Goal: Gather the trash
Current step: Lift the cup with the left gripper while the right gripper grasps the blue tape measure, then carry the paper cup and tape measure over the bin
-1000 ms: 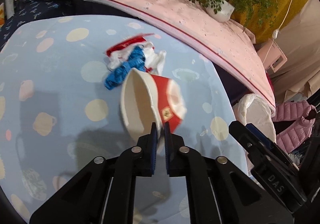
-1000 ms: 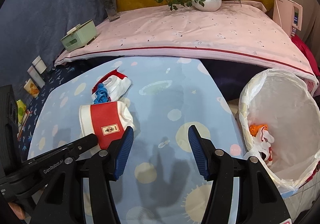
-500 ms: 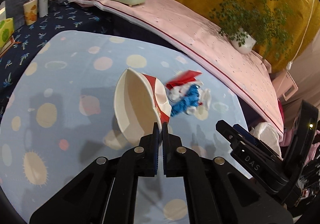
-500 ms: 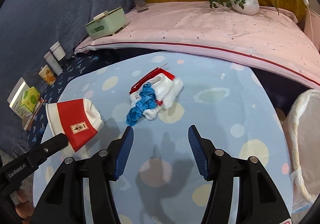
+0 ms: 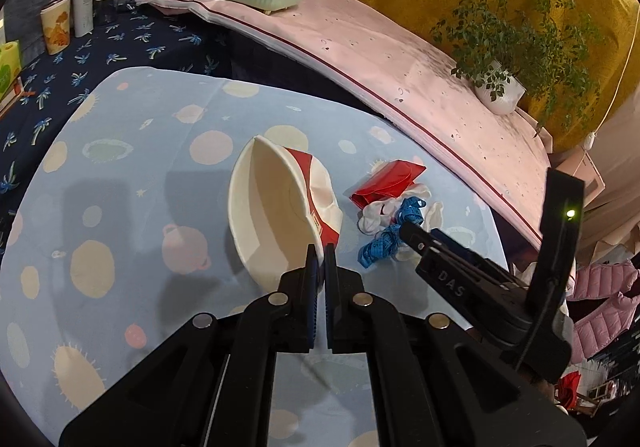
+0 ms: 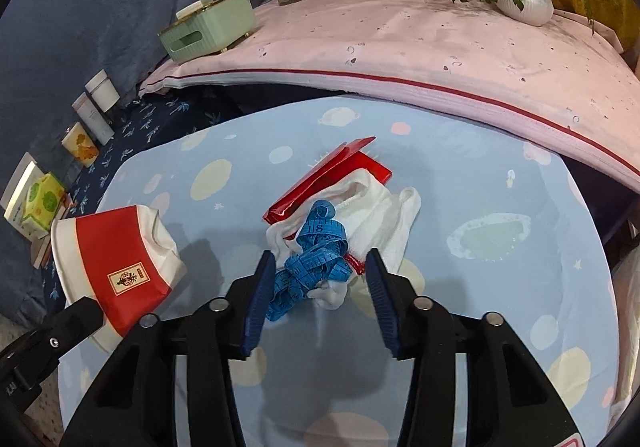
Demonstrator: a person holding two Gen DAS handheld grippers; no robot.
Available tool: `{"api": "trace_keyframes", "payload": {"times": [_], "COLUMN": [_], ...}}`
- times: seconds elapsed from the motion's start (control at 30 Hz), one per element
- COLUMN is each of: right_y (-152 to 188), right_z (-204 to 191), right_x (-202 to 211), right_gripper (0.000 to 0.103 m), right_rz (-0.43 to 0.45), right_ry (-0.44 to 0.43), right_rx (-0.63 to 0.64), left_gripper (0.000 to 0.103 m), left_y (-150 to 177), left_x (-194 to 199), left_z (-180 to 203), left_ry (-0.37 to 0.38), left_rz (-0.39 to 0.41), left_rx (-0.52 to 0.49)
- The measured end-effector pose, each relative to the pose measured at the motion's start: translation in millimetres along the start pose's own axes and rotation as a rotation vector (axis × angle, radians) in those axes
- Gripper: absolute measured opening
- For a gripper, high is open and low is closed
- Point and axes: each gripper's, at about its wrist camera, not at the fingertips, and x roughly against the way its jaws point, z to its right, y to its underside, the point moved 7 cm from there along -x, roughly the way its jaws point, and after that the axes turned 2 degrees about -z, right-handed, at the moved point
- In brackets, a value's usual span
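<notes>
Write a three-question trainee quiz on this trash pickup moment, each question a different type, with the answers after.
1. True or false: the left gripper is shut on the rim of the crushed paper cup.
2. Multiple choice: what lies between the open fingers of the right gripper?
A. the green tissue box
B. the blue measuring tape in the trash pile
C. the potted plant
3. Fill in the blank: in the right wrist view, the red wrapper lies on the ____ side of the pile from the gripper.

Key
1. True
2. B
3. far
</notes>
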Motion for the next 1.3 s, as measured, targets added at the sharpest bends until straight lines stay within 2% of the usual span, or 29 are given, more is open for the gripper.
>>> {"api": "trace_keyframes", "payload": {"times": [0.07,0.13,0.17,0.53,0.63,0.8,0.87,0.9,1.03,1.13,1.3], "right_y": [2,5,6,7,4,2,-1,-3,-6,-2,5], "right_z": [1,3,4,8,5,-2,-4,-4,-4,-4,0], "right_x": [-6,-6,-4,51,49,29,18,13,-9,-18,0], "right_gripper": [0.013,0.002,0.001,0.001,0.023,0.028,0.038,0.039,0.039,0.014,0.012], "right_rz": [-0.019,-0.026,-0.025,0.058,0.049,0.027,0.018,0.016,-0.007,-0.027,0.009], "right_ry": [-0.005,-0.017,-0.021,-0.059,-0.07,-0.065,-0.057,-0.054,-0.053,-0.057,-0.063], "right_rx": [-0.002,-0.007,-0.012,0.003,-0.004,0.018,0.017,0.012,-0.001,0.001,0.0], "left_gripper": [0.002,0.002,0.002,0.002,0.002,0.002,0.003,0.003,0.003,0.002,0.003], "left_y": [-1,-1,0,16,20,18,16,14,11,11,15], "left_x": [-2,-3,-3,16,21,23,20,19,12,7,7], "left_z": [3,6,8,38,37,24,19,17,11,10,18], "left_ry": [0.004,0.006,0.007,0.021,0.012,-0.014,-0.025,-0.029,-0.036,-0.037,-0.025], "left_rz": [-0.003,-0.004,-0.004,0.014,0.02,0.021,0.019,0.017,0.005,-0.004,-0.008], "left_rx": [-0.004,-0.006,-0.009,-0.037,-0.037,-0.031,-0.03,-0.03,-0.025,-0.024,-0.029]}}
